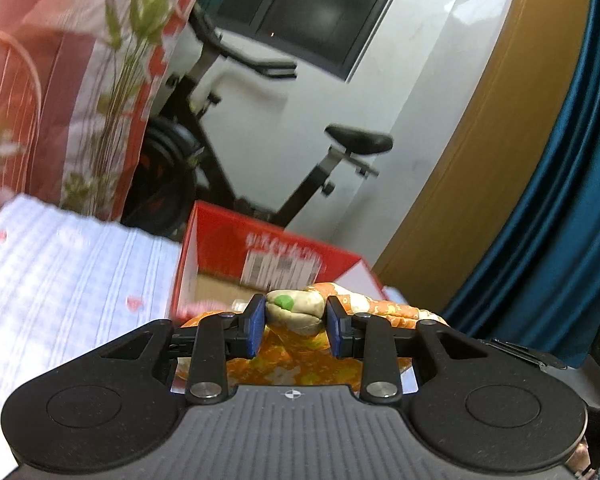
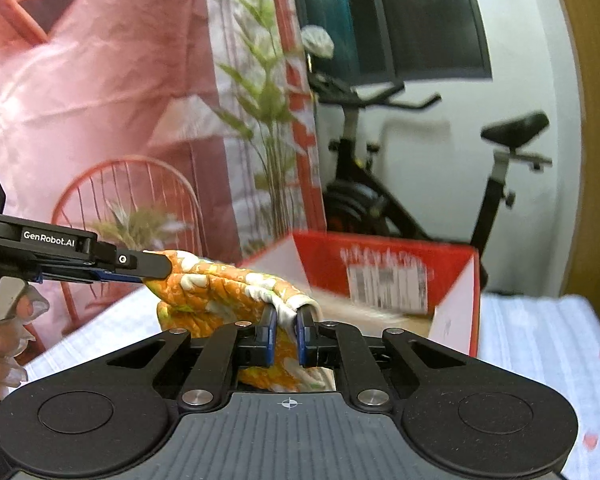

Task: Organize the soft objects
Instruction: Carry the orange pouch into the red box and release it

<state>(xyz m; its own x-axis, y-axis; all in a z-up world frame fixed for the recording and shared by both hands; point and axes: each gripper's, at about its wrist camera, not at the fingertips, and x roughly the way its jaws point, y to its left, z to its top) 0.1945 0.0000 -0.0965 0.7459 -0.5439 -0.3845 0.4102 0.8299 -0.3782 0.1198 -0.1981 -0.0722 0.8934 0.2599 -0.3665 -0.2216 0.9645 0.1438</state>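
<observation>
My left claw [image 1: 296, 326] and right claw [image 2: 287, 330] each clamp the orange floral quilted cloth [image 2: 224, 288], lifted between them; next, into the red cardboard box [image 2: 384, 256] just ahead.

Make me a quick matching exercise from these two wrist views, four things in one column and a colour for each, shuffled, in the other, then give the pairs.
Things:
1. cloth
2. box
3. bike seat
4. curtain

Colours:
A. black
B. teal blue
C. orange with white flowers
D. red

Pairs: 1-C, 2-D, 3-A, 4-B
</observation>
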